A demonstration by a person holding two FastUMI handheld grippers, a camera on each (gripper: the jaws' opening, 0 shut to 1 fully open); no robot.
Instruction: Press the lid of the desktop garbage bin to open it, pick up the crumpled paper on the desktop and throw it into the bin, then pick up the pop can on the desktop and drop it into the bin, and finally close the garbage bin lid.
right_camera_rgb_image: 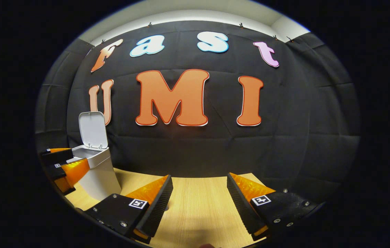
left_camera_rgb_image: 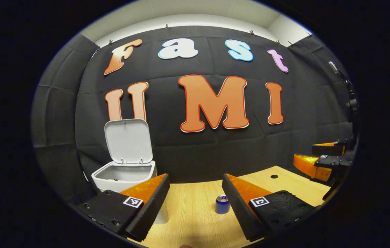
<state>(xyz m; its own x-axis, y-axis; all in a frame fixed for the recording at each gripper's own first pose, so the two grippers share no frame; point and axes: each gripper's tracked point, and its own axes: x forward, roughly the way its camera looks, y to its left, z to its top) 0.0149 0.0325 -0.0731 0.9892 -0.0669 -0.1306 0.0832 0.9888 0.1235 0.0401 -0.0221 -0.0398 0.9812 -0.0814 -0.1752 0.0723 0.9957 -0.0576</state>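
Observation:
The white desktop bin point(left_camera_rgb_image: 123, 176) stands at the left on the wooden table point(left_camera_rgb_image: 195, 213), its lid point(left_camera_rgb_image: 128, 140) raised upright. A small blue pop can point(left_camera_rgb_image: 222, 204) stands on the table, just inside the right finger of my left gripper point(left_camera_rgb_image: 195, 179), which is open and holds nothing. In the right gripper view, my right gripper point(right_camera_rgb_image: 200, 178) is open over bare table. There the bin point(right_camera_rgb_image: 96, 170) is at the left with its lid point(right_camera_rgb_image: 93, 129) up, and the left gripper point(right_camera_rgb_image: 64, 163) hangs in front of it. The right gripper point(left_camera_rgb_image: 319, 157) appears at the far right, above the table edge.
The black cloth wall rises close behind the table. A small dark hole point(left_camera_rgb_image: 274, 176) marks the tabletop at the back right. Bare wood lies between the bin and the can.

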